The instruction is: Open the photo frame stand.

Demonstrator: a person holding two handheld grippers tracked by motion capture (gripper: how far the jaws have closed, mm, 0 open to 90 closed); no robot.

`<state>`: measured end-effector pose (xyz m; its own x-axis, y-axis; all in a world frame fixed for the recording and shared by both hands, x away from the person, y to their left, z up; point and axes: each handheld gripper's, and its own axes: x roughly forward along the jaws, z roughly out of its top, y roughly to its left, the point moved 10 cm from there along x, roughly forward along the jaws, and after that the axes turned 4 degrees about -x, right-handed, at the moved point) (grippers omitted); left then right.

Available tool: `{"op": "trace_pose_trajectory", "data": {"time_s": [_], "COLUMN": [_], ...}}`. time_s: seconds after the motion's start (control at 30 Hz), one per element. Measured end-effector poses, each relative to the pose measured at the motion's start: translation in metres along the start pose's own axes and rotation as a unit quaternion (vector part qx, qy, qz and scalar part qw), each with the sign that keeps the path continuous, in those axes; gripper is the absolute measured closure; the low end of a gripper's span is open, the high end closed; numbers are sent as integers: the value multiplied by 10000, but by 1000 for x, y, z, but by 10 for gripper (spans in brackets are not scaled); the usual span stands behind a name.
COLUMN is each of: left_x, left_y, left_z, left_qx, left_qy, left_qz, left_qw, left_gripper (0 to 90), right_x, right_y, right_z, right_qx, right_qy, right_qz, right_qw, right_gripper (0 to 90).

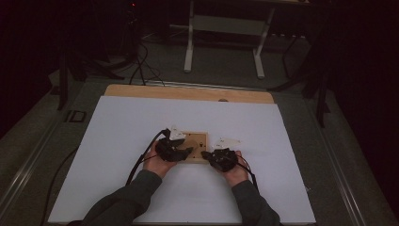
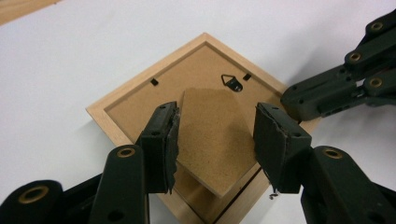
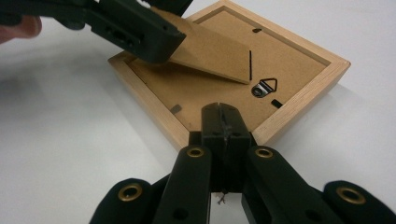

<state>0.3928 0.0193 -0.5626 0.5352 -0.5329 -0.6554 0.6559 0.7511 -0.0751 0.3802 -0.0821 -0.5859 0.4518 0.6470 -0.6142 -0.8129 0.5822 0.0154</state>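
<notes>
Wooden picture frame (image 1: 194, 146) is lying face down mid-table on the white sheet (image 1: 117, 141), w/ both grippers crowding it from the near side. Left gripper (image 2: 215, 144) is sitting w/ jaws apart either side of the cardboard stand flap (image 2: 212, 135), pads not squeezing afaict, so a sloppy close is risking a bent or torn flap. Right gripper (image 3: 225, 123), jaws together, is pressing down on the frame's near corner (image 3: 224, 128); if it's slipping off that edge, the frame's probably skidding or flipping once the flap is getting pulled.
</notes>
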Motion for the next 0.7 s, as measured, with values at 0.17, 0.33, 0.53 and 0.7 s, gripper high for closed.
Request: {"op": "trace_pose_trajectory", "data": {"time_s": [0.17, 0.33, 0.53, 0.7], "left_x": [-1, -1, -1, 0], "left_y": [-1, 0, 0, 1], "left_z": [8, 10, 7, 3], "left_qx": [4, -12, -22, -39], "left_qy": [-34, -18, -10, 36], "left_qz": [4, -23, -41, -127], "left_qw": [10000, 10000, 10000, 9999], "left_gripper": [516, 516, 514, 512], "right_x": [0, 0, 0, 0], "right_y": [0, 0, 0, 0], "right_z": [0, 0, 0, 0], "right_qx": [-21, -21, -10, -9], "right_qy": [24, 25, 14, 4], "right_qz": [0, -7, 5, 9], "right_qw": [10000, 10000, 10000, 10000], "right_gripper": [900, 900, 900, 900]}}
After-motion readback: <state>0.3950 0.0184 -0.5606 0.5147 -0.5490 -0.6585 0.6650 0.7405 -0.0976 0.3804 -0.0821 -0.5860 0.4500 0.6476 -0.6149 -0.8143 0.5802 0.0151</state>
